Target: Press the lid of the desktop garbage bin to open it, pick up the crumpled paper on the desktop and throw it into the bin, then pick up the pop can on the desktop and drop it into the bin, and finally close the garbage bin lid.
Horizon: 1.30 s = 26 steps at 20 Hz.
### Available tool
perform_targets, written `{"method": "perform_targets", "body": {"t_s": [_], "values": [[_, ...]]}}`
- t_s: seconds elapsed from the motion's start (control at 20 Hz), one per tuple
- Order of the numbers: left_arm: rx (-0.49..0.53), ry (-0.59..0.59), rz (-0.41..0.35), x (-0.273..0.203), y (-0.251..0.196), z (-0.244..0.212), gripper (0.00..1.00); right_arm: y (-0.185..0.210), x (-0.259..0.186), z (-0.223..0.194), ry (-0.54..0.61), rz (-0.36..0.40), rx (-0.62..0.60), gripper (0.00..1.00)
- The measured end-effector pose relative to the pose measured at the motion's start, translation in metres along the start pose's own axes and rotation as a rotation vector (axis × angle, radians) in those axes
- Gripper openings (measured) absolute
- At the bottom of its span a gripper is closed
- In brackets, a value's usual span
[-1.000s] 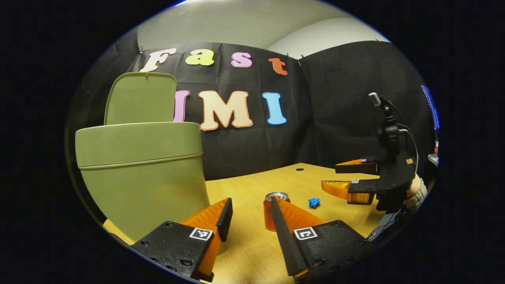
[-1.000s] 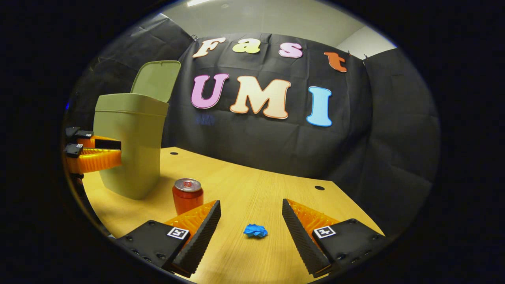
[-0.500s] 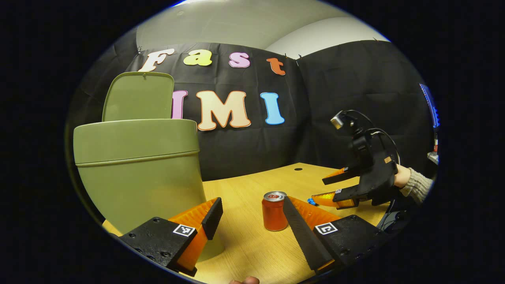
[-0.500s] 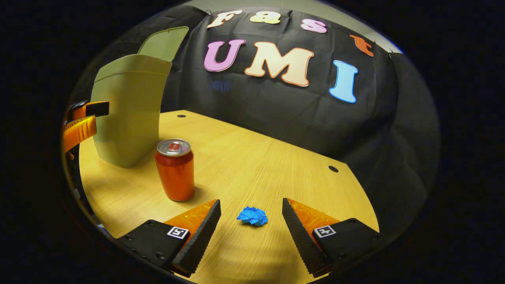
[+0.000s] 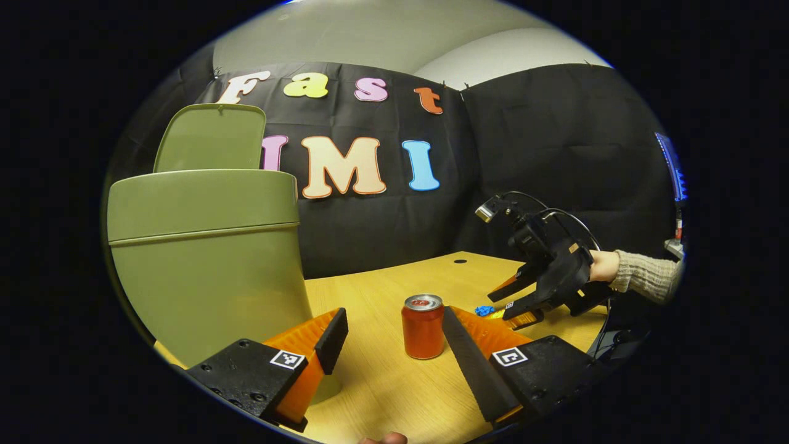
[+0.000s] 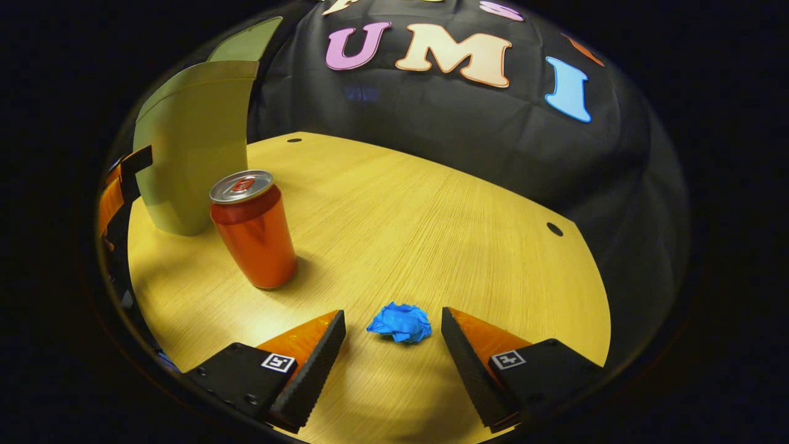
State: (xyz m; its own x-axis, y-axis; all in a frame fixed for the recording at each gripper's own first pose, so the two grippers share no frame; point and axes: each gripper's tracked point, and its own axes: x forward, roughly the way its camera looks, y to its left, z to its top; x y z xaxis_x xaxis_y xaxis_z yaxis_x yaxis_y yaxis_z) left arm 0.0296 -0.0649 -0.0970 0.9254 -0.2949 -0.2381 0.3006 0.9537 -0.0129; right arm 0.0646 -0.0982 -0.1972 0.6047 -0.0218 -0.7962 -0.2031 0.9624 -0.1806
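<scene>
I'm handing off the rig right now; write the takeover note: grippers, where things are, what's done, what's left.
Right gripper: open, low over the table, blue crumpled paper between its fingertips, not gripped.
Left gripper: open, empty, beside the bin.
Pop can: upright on the table, between bin and paper.
Done: bin lid is up.
Left: grip paper, drop it in the bin; then the can; then close the lid.

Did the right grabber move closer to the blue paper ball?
Yes. The right gripper has dropped toward the table, closing in on the crumpled paper.
</scene>
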Motion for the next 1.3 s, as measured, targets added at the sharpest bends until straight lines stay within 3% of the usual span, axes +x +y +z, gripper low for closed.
{"method": "perform_targets", "body": {"t_s": [0.2,0.4,0.6,0.65,0.95,1.3], "values": [[-0.002,-0.017,-0.008,0.001,-0.001,0.003,0.94,0.000,0.006,-0.004,0.046,0.013,-0.014,0.99],[-0.010,-0.010,-0.007,0.002,0.000,0.000,0.94,0.001,0.014,-0.002,0.080,0.028,0.000,0.89],[-0.018,0.003,-0.018,0.003,-0.002,-0.004,0.94,0.003,0.021,-0.004,0.097,0.040,0.011,0.52],[-0.020,0.005,-0.020,0.003,-0.002,-0.004,0.94,0.003,0.020,-0.004,0.096,0.038,0.012,0.38],[-0.021,0.008,-0.025,0.004,-0.004,-0.005,0.94,-0.005,0.012,-0.002,0.098,0.022,0.013,0.36],[-0.048,0.023,-0.079,0.003,-0.019,-0.009,0.94,-0.013,-0.028,0.049,0.002,-0.002,-0.009,0.36]]}}
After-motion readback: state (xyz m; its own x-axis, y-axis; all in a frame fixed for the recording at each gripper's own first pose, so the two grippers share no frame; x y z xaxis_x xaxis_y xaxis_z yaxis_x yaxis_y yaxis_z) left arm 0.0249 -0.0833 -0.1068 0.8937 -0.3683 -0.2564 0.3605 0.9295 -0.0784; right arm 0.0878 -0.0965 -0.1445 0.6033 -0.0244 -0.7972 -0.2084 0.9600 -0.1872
